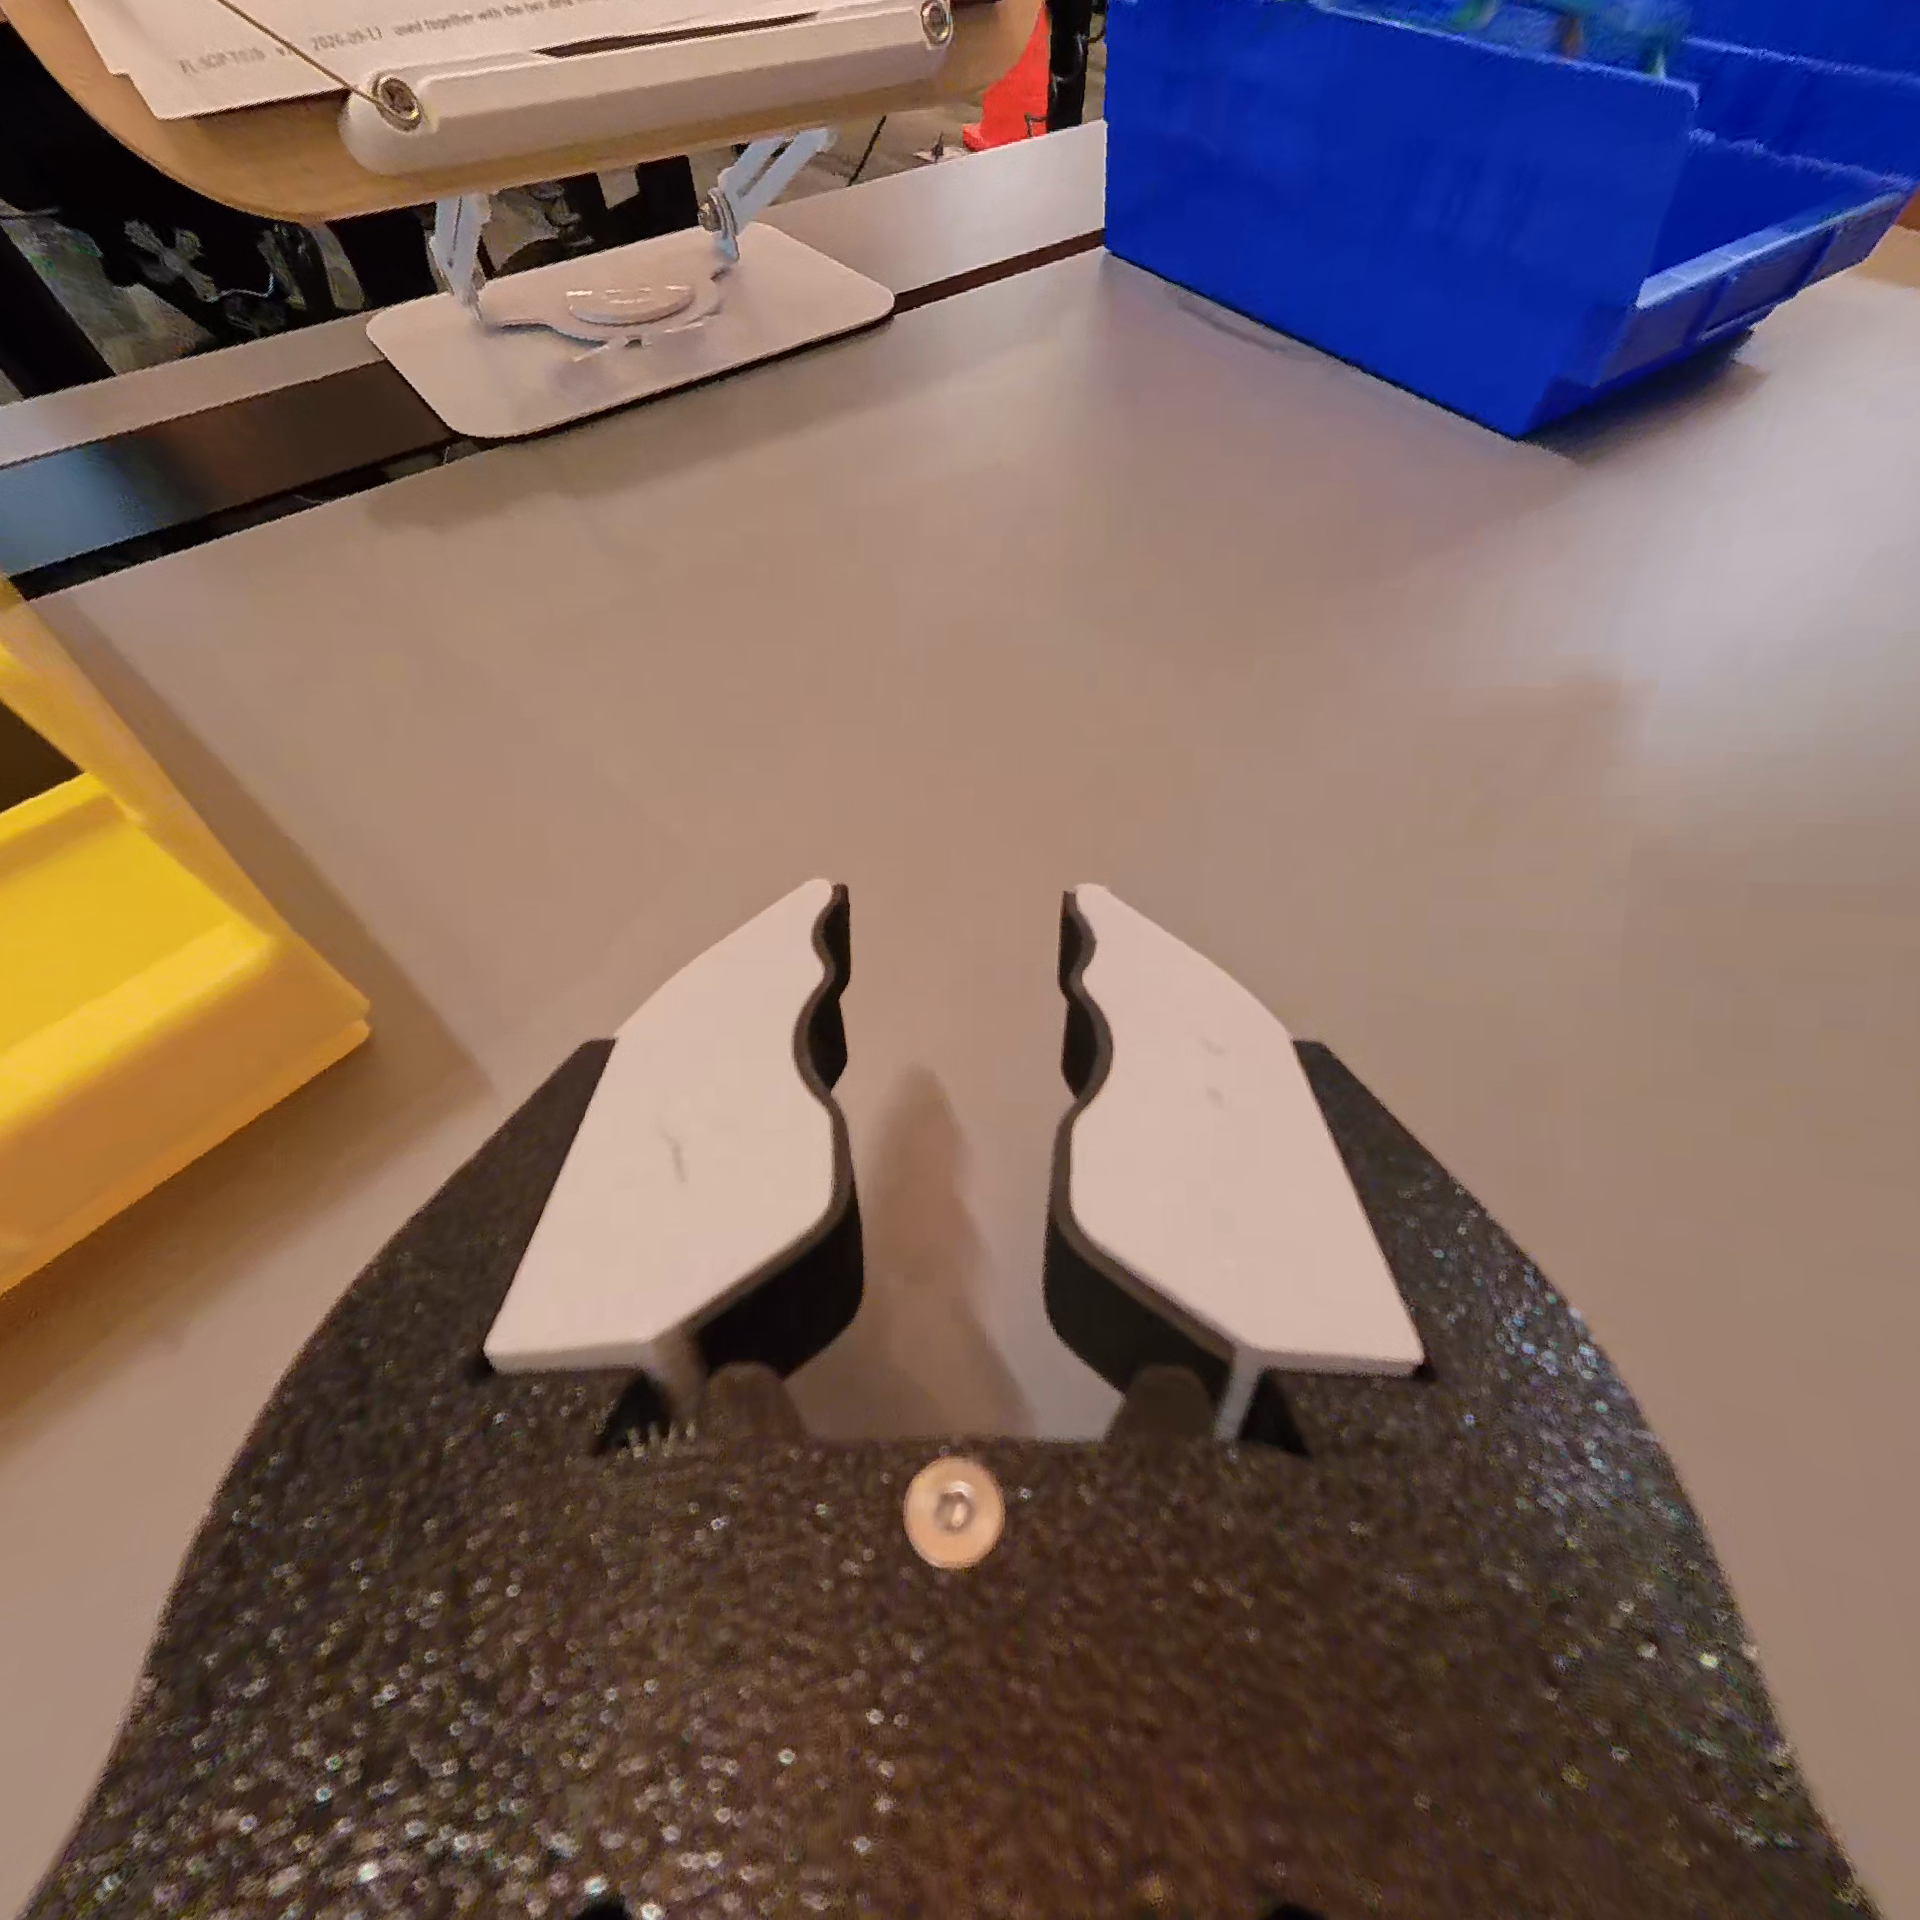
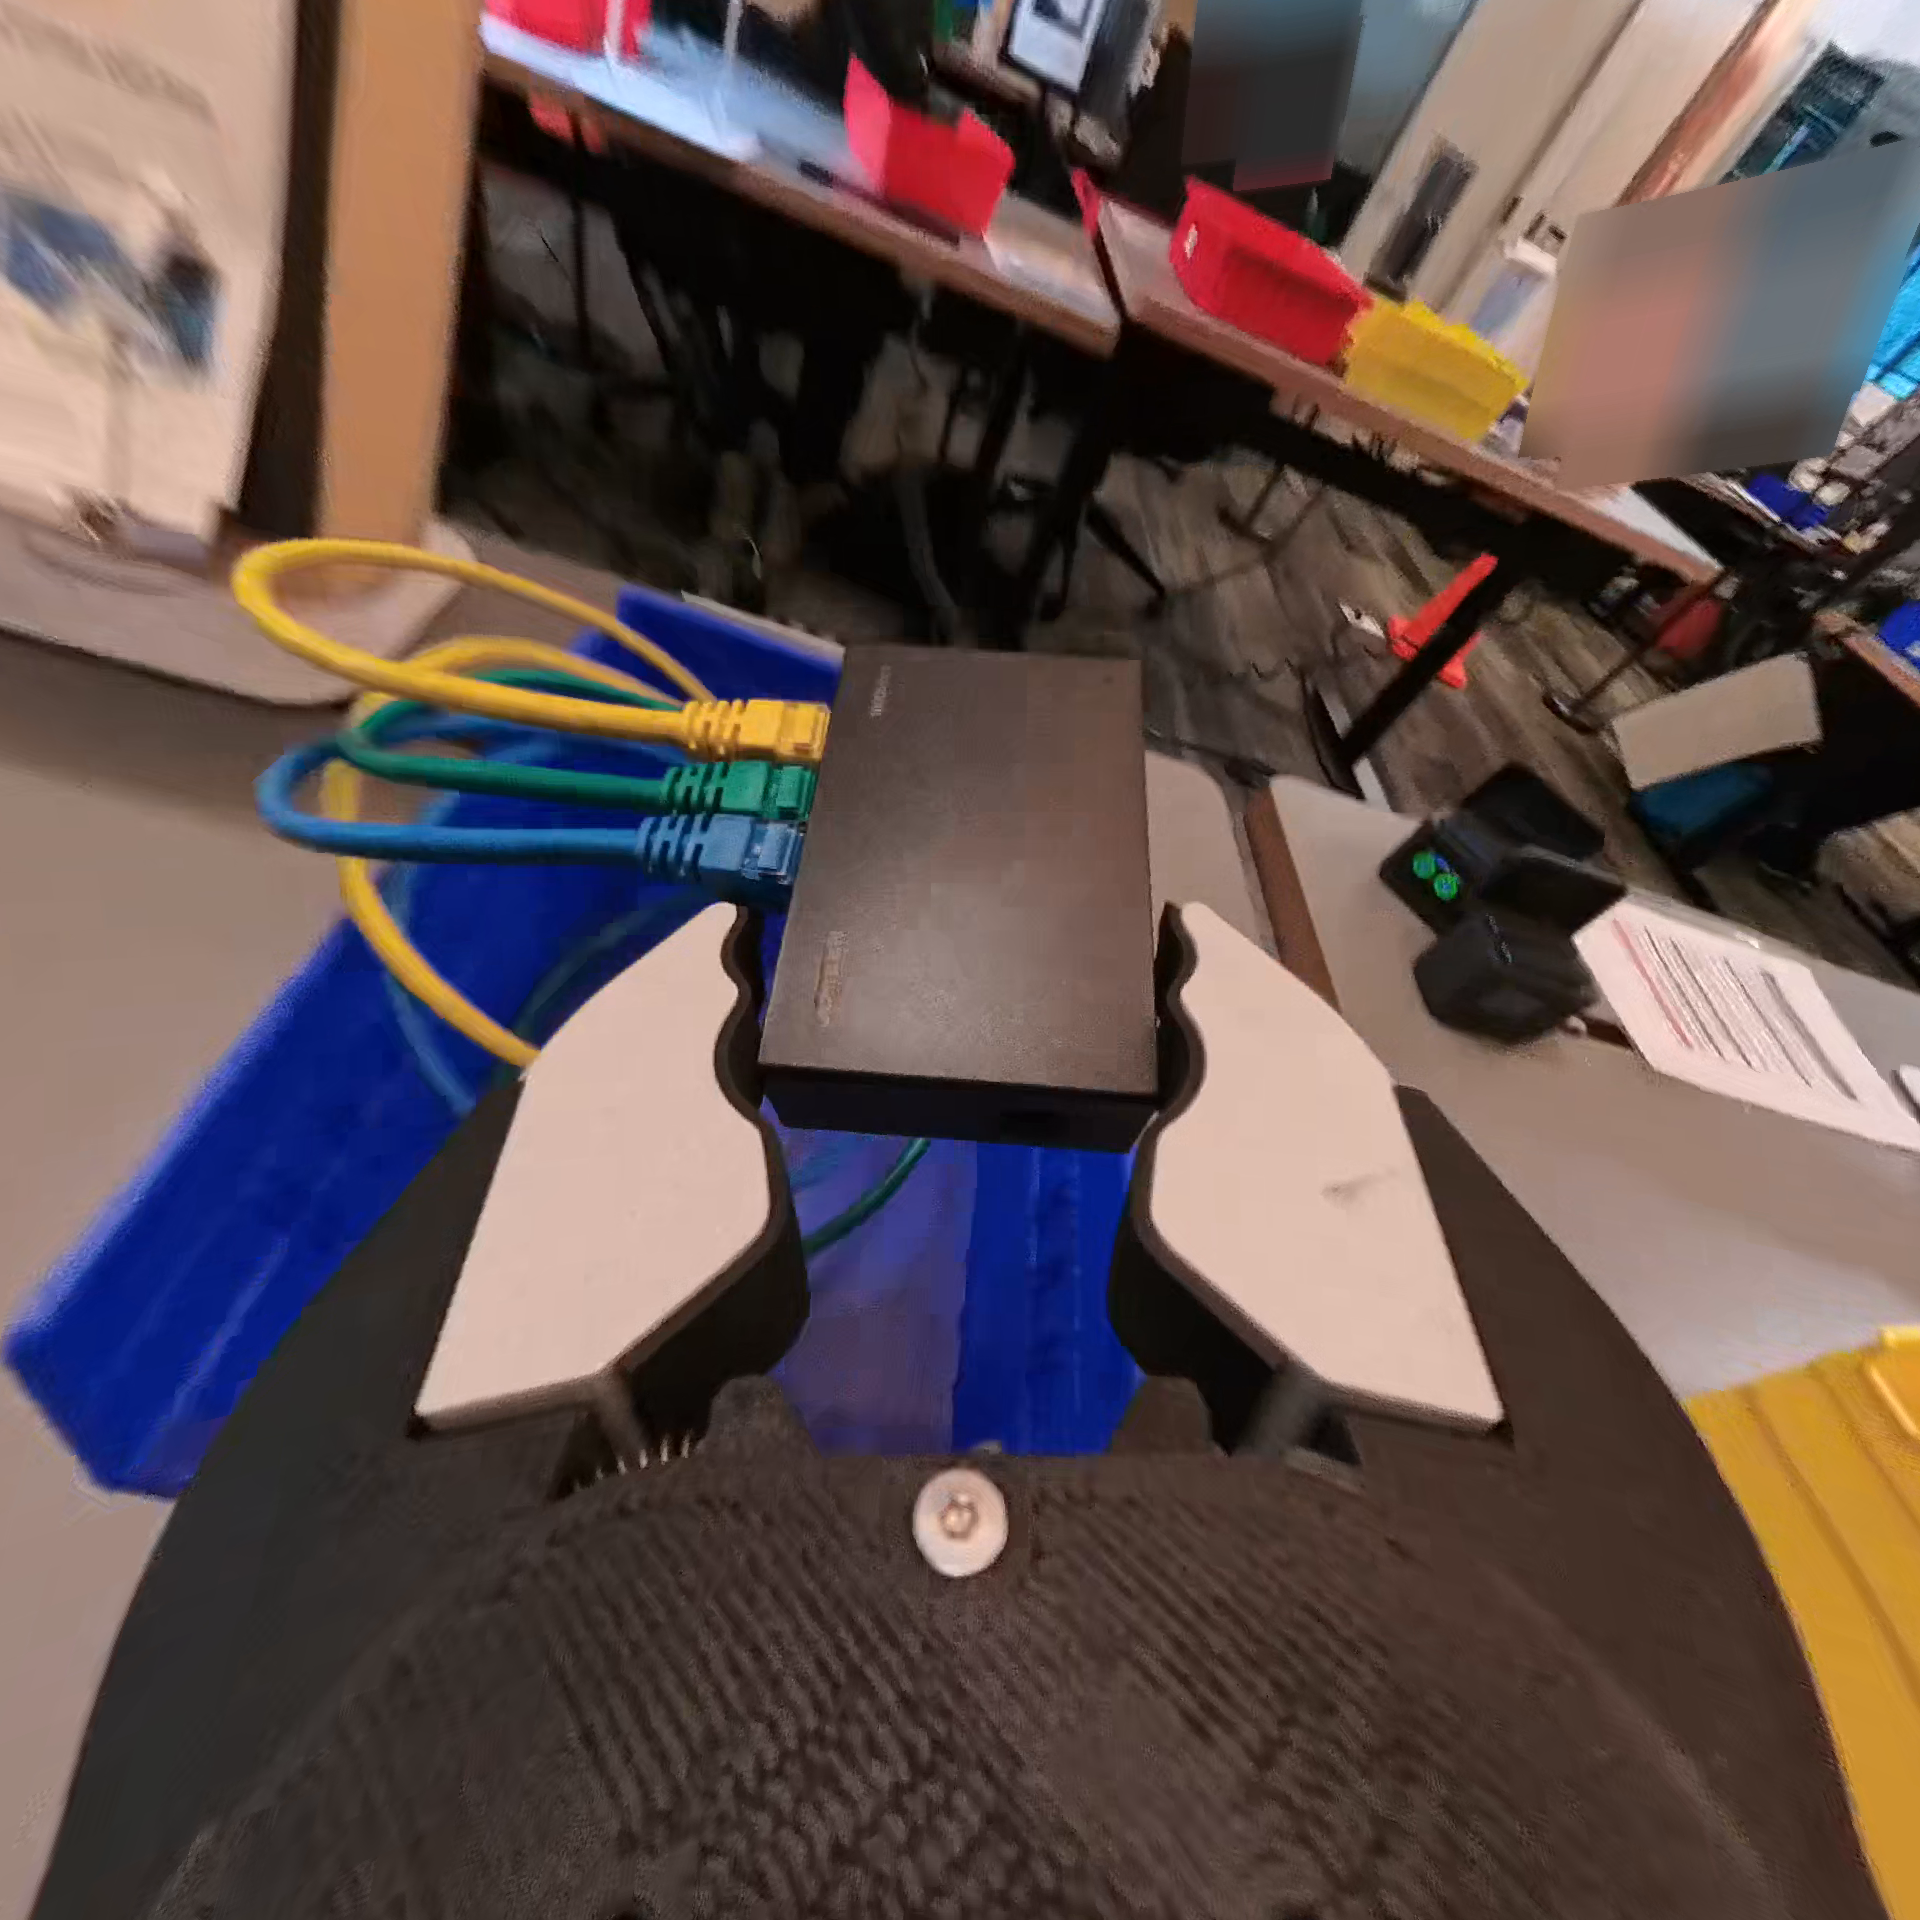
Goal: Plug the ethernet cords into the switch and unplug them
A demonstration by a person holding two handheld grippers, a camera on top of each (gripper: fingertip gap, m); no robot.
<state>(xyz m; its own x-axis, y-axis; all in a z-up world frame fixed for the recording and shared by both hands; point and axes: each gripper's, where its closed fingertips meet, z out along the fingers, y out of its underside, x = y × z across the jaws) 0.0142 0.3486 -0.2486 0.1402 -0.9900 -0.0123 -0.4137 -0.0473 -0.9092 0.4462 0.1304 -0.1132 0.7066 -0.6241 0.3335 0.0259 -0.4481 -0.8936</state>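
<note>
In the right wrist view my right gripper [image 2: 956, 935] is shut on the near end of a black switch [image 2: 966, 862] and holds it in the air above a blue bin [image 2: 312, 1143]. A yellow cord [image 2: 748, 725], a green cord [image 2: 727, 788] and a blue cord [image 2: 717, 847] are plugged into the switch's left side, and their slack loops down into the bin. In the left wrist view my left gripper [image 1: 954, 904] is open and empty over the bare grey table [image 1: 1039, 644]. The switch and cords do not show in that view.
A blue bin [image 1: 1455, 208] stands at the far right of the left wrist view, a yellow bin [image 1: 125, 987] at the left, a white document stand [image 1: 623, 332] at the back. In the right wrist view a paper sheet [image 2: 1745, 1018], black devices [image 2: 1496, 904] and a yellow bin [image 2: 1829, 1507] lie to the right.
</note>
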